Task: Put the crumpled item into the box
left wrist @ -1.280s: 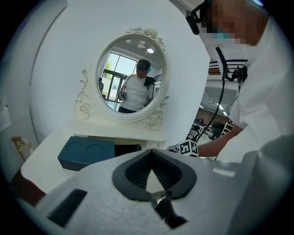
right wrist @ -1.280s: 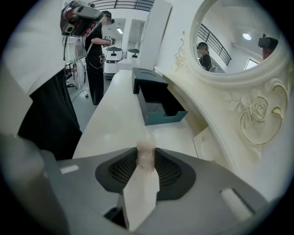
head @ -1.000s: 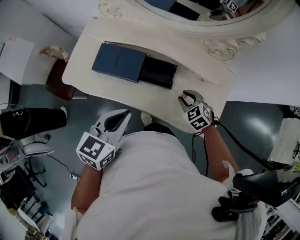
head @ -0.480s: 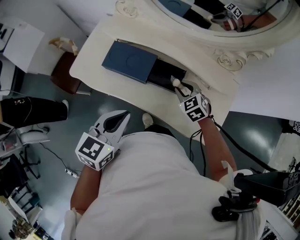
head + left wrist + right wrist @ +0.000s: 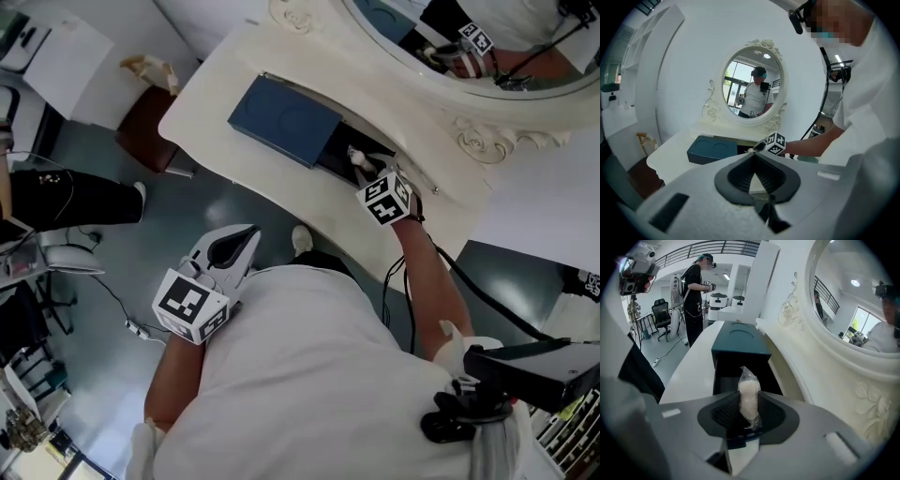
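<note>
A dark blue box (image 5: 283, 120) lies on the white dressing table (image 5: 225, 141), its lid slid aside so the black inner tray (image 5: 336, 150) is exposed. My right gripper (image 5: 360, 161) hangs over the tray's near end, shut on the crumpled item (image 5: 355, 155). In the right gripper view this item (image 5: 748, 392) is a white wad in clear plastic, upright between the pads, with the black tray (image 5: 726, 376) and teal lid (image 5: 739, 345) just beyond. My left gripper (image 5: 246, 234) stays low by my body, off the table, shut and holding nothing (image 5: 755, 160).
An oval mirror in an ornate white frame (image 5: 487, 141) stands along the table's back edge. A brown stool (image 5: 148, 127) sits left of the table. A person in black (image 5: 696, 291) stands far off. A black cable (image 5: 487, 300) trails from my right arm.
My right gripper has moved from the table's front edge out over the open tray, carrying the crumpled item. The left gripper has stayed where it was.
</note>
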### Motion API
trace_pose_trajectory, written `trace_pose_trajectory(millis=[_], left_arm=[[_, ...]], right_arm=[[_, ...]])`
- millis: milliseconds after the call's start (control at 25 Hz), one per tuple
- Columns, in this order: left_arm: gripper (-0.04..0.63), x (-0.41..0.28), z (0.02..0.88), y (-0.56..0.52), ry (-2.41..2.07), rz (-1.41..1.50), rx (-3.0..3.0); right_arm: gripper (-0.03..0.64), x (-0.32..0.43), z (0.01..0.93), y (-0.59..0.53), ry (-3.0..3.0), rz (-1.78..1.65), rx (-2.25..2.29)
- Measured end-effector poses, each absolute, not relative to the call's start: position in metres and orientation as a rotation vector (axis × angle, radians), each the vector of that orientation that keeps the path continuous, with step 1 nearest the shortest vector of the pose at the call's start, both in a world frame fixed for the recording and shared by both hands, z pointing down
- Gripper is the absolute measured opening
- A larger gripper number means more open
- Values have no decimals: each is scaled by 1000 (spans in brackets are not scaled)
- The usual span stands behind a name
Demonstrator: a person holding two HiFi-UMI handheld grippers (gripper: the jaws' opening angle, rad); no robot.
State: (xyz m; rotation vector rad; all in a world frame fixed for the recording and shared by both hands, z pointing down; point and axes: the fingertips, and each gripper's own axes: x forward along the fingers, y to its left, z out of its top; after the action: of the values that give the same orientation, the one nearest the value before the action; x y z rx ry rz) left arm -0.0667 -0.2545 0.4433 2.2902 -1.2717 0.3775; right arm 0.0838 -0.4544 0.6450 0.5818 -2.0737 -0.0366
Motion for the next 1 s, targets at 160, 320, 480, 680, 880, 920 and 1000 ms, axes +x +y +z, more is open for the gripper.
trace_pose_trajectory(millis=[160,320,480,680,880,920,1000], left_arm=[[2,-74,445,-250,-1295,372,2260],[2,-78,446,-248,-1305,366,2246],[2,-79,446,-247,-1313,358,2237],[2,-81,447,-244,-1315,352,2234],[2,-82,446,-240,-1311,351,2239],[2,-82,446,-239,-1310,351,2240],[2,-83,446,-236,-1308,350,2240]], right_arm=[[123,81,657,-457,-2037,-20,555],[126,78,665,-456,-2012,-7,529],[133,77,671,-454,-1998,6,505],[147,78,674,-453,-1994,30,506],[166,79,673,-452,-2005,78,500],[169,80,672,-452,-2008,83,502],[179,80,670,-451,-2014,88,509]])
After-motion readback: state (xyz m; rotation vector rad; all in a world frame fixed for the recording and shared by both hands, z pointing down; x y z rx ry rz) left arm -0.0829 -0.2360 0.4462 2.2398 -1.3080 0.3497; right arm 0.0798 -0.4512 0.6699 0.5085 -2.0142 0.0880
